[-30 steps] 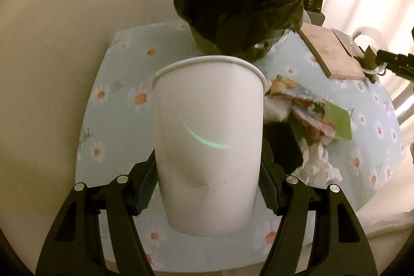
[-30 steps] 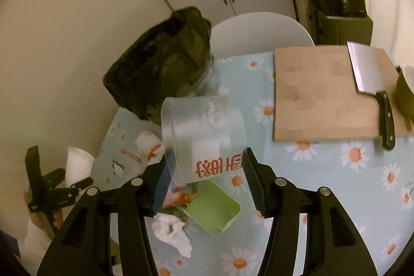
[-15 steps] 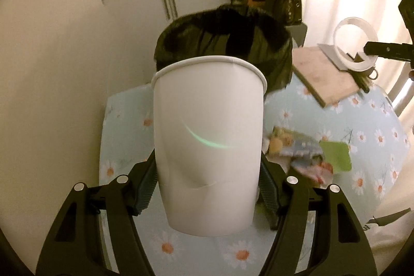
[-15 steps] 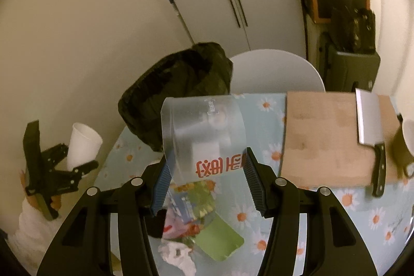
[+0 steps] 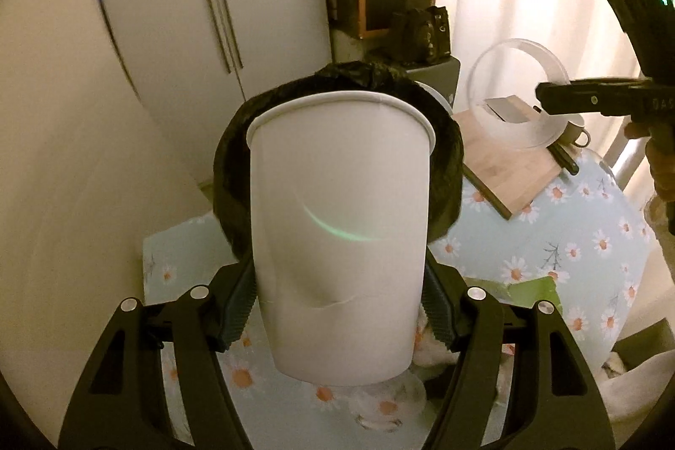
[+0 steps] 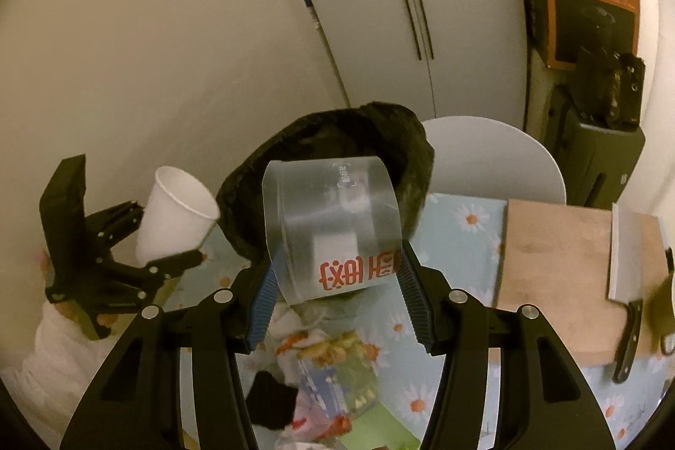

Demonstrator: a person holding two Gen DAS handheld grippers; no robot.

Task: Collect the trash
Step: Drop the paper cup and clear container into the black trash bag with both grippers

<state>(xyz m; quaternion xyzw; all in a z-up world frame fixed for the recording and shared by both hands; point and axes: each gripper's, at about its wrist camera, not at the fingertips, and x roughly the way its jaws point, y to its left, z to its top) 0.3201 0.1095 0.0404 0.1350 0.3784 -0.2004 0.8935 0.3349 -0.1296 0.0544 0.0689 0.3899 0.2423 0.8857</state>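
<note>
Bin bag (image 6: 337, 171) at table's (image 6: 460, 235) twelve o'clock edge. Cutting board (image 6: 561, 273) at three o'clock, cleaver (image 6: 628, 260) on it. Wrappers (image 6: 333, 370) at six.

My left wrist camera looked forward and down past the white paper cup (image 5: 341, 235) at the black trash bag (image 5: 447, 138), close. My right one faced it from the other side; both shared the daisy tablecloth (image 6: 460, 222).

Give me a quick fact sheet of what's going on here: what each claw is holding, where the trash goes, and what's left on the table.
left gripper: shut on white paper cup
right gripper: shut on clear plastic cup
bin: black trash bag, open, just beyond both cups
still on table: crumpled wrappers, tissue
not trash: cutting board with cleaver
</note>
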